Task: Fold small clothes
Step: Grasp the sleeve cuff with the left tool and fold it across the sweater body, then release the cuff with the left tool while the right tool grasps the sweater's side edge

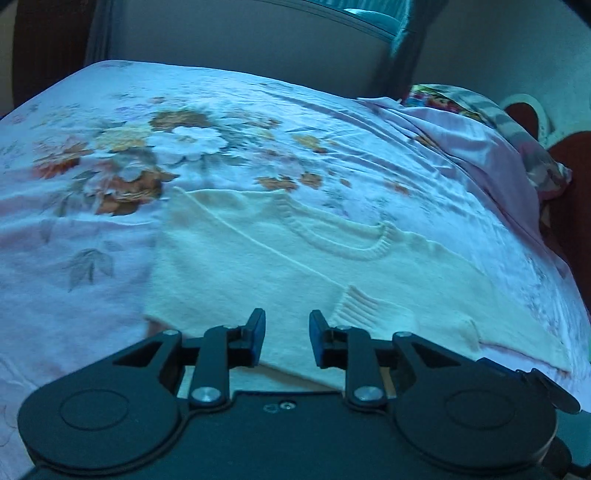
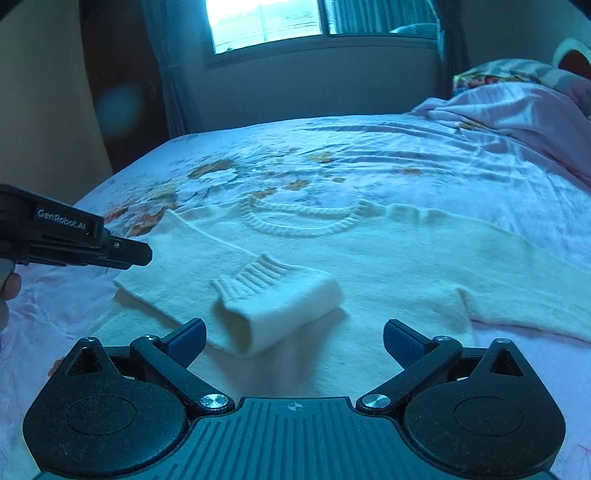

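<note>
A small cream knit sweater (image 2: 388, 258) lies flat on the bed, collar (image 2: 306, 221) towards the far side. One sleeve (image 2: 273, 306) is folded in across the body, its ribbed cuff on top. The sweater also shows in the left wrist view (image 1: 258, 266). My right gripper (image 2: 293, 341) is open wide and empty, just above the sweater's near part, with the folded sleeve between and beyond its fingers. My left gripper (image 1: 287, 338) is open with a narrower gap, empty, over the sweater's left hem. It appears from the side in the right wrist view (image 2: 133, 254).
The bed has a floral sheet (image 1: 129, 147). A pink blanket (image 2: 517, 110) and patterned pillows (image 1: 454, 103) are heaped at the right. A window (image 2: 317, 18) and a wall lie beyond the far bed edge.
</note>
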`<act>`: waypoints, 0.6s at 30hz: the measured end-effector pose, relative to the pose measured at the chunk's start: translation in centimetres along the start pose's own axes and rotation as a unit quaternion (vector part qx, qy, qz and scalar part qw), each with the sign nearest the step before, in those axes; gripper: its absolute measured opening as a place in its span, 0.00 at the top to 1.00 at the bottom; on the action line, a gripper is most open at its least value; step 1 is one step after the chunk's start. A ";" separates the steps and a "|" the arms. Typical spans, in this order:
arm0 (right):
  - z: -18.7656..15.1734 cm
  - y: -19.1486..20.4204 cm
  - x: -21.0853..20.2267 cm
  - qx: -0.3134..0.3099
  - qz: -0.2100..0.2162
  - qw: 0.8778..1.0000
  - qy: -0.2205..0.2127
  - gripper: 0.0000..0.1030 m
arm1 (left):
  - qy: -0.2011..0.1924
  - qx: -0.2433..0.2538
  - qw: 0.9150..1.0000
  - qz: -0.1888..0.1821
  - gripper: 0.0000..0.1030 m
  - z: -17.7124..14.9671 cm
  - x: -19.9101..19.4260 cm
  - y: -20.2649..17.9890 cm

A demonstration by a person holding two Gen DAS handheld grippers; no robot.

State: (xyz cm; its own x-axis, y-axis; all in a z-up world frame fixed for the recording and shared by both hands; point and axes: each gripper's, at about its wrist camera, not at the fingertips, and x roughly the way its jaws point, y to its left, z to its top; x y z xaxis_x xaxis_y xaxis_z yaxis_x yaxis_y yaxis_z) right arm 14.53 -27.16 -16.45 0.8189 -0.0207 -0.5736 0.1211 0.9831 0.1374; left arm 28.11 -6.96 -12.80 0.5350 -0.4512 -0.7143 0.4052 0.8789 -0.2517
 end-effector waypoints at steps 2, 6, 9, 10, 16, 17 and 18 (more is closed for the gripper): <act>0.3 2.4 2.3 -0.042 -0.019 0.999 0.009 0.35 | 0.000 -0.012 1.000 0.011 0.77 0.0 0.4 1.0; 0.4 3.3 5.5 -0.064 -0.057 0.996 0.025 0.62 | 0.008 -0.024 0.999 0.023 0.77 -0.4 1.8 2.1; 0.5 -0.2 4.3 0.026 -0.052 0.998 0.012 0.93 | 0.016 -0.021 0.999 0.020 0.77 -0.7 3.3 1.9; 0.4 -1.7 3.4 0.055 -0.055 0.997 0.005 0.94 | 0.019 -0.017 0.999 0.020 0.77 -1.0 3.8 1.8; -2.4 -8.3 0.3 0.186 -0.030 0.981 0.045 0.89 | 0.032 -0.016 0.999 0.029 0.77 -2.1 5.4 1.3; -2.4 -8.5 -0.1 0.183 -0.033 0.982 0.040 0.82 | 0.032 -0.016 0.999 0.030 0.77 -2.1 5.3 1.3; -2.3 -8.5 -0.6 0.175 -0.039 0.983 0.033 0.76 | 0.032 -0.017 0.999 0.031 0.77 -2.1 5.3 1.3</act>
State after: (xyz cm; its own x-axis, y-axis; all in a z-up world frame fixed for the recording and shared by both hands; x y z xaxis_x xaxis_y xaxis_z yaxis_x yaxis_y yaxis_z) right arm 11.68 -35.10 -19.10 0.7633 -0.0700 -0.6422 0.3766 0.8560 0.3542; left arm 29.90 -7.85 -18.28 0.5089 -0.3851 -0.7699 0.3472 0.9102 -0.2259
